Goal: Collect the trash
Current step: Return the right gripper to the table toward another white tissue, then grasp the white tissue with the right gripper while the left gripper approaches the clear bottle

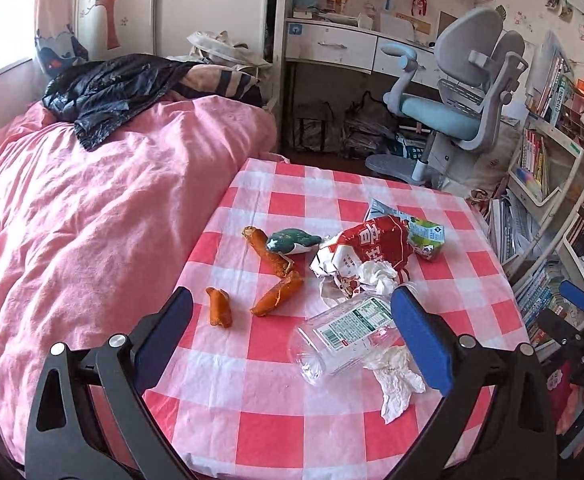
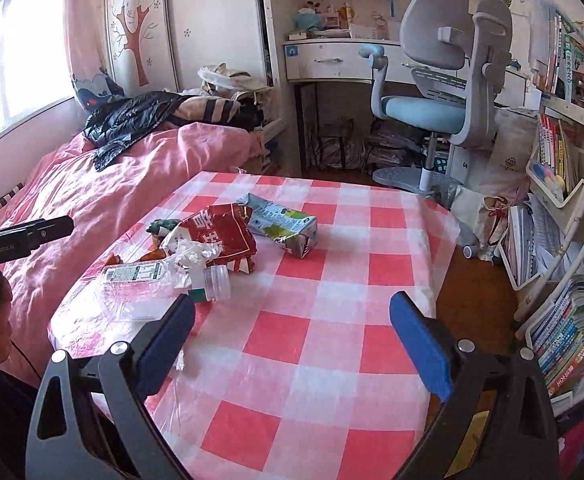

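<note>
1. The left gripper (image 1: 292,320) hangs above the near edge of the table (image 1: 276,432), its blue pads spread wide with nothing clamped between them.
2. The right gripper (image 2: 292,328) also stands wide apart and empty, over bare checked cloth on the table's right half.
3. The trash lies in a loose cluster on the checked cloth: a clear plastic bottle (image 1: 344,336) lies on its side, cap off, and looks empty.
4. A crumpled white tissue (image 1: 398,384) lies just beside the bottle's base.
5. A torn red snack bag (image 1: 372,248) lies crushed behind the bottle, white wrapping bunched at its mouth.
6. A flattened green drink carton (image 2: 288,230) touches the red bag's far side.
7. Three orange peel pieces (image 1: 276,296) and a small green-and-white scrap (image 1: 292,242) lie to the left, near the pink bed (image 1: 92,220).
</note>
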Demonstrator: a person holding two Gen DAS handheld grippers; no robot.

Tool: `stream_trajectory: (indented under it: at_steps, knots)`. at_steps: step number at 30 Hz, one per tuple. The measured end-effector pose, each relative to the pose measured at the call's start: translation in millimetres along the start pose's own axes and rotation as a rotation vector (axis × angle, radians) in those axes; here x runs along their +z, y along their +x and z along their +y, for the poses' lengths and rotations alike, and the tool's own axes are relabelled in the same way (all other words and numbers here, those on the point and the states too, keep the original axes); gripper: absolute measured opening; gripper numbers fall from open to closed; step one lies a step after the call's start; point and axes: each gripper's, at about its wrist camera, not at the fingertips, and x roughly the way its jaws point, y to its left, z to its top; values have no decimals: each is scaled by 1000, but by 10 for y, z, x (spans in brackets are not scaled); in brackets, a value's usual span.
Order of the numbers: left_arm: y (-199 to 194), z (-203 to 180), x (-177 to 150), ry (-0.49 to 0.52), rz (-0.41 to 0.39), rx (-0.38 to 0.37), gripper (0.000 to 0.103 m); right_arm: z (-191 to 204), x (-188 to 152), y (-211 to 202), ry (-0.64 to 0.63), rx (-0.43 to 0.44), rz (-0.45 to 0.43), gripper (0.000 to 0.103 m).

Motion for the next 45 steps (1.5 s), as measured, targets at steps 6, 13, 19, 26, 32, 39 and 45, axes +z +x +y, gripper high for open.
stream_trajectory:
  at_steps: [6, 13, 19, 26, 32, 39, 45]
  knots:
    - [-11, -52, -18, 47, -7, -13, 95, 233, 8, 92, -37, 38, 32, 94]
    - [73, 192, 39, 81, 0, 70, 96, 578, -52, 289, -139, 102, 120, 94]
    - [131, 494, 105, -33, 12, 10, 95, 874, -151, 564, -217, 165, 233, 94]
    - [267, -35, 18, 224, 30, -98, 95, 1195, -312, 992, -296, 191, 362, 87]
    - [589, -465, -200, 476, 113, -76, 95, 1009, -317, 1129, -245, 171, 401, 41]
    - [901, -635, -325, 568, 178, -55, 95, 617, -328, 984, -196, 98, 414, 22]
    - [927, -768, -463, 616, 227, -66, 64, 307, -298, 931, -145, 55, 409, 22]
